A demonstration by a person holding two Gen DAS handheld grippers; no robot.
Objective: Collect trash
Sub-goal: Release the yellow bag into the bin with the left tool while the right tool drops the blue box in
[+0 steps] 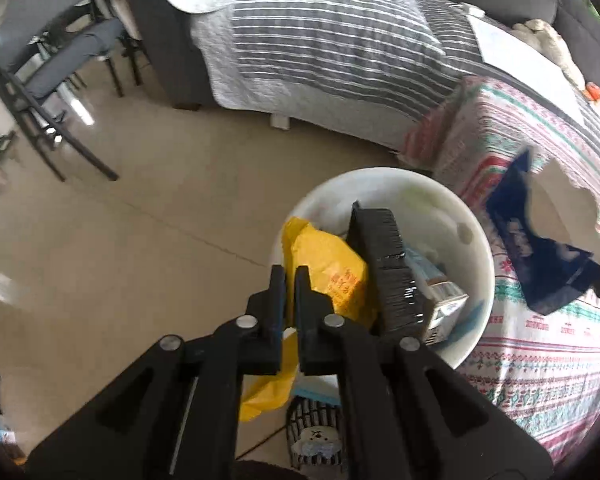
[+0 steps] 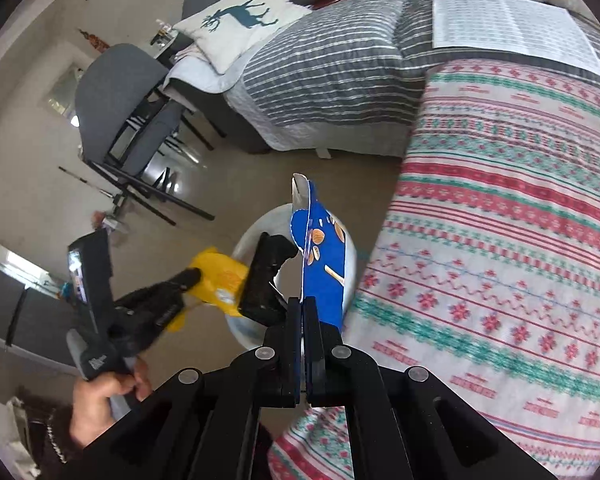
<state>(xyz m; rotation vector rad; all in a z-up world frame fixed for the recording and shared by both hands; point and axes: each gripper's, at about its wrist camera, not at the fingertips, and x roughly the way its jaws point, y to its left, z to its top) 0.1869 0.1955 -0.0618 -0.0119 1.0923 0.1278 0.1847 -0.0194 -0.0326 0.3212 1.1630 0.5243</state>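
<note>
A white bin (image 1: 384, 178) stands on the floor beside a patterned blanket. In it lie a yellow plastic bag (image 1: 328, 264), a black ribbed tray (image 1: 384, 264) and a silvery carton (image 1: 446, 312). My left gripper (image 1: 290, 276) hangs over the bin's near rim, its jaws a narrow slit apart. The yellow bag passes through that slit and droops below. My right gripper (image 2: 302, 304) is shut on a torn blue snack carton (image 2: 322, 264), held upright above the bin (image 2: 256, 224). The right wrist view shows the left gripper (image 2: 192, 276) touching the yellow bag (image 2: 220, 276).
A red-and-green patterned blanket (image 2: 500, 240) covers the surface right of the bin. Behind stands a sofa with a grey striped cover (image 1: 320, 40), and grey chairs (image 1: 52, 64) at the left. A striped slipper (image 1: 316, 432) sits by the bin. A hand (image 2: 100, 396) holds the left gripper.
</note>
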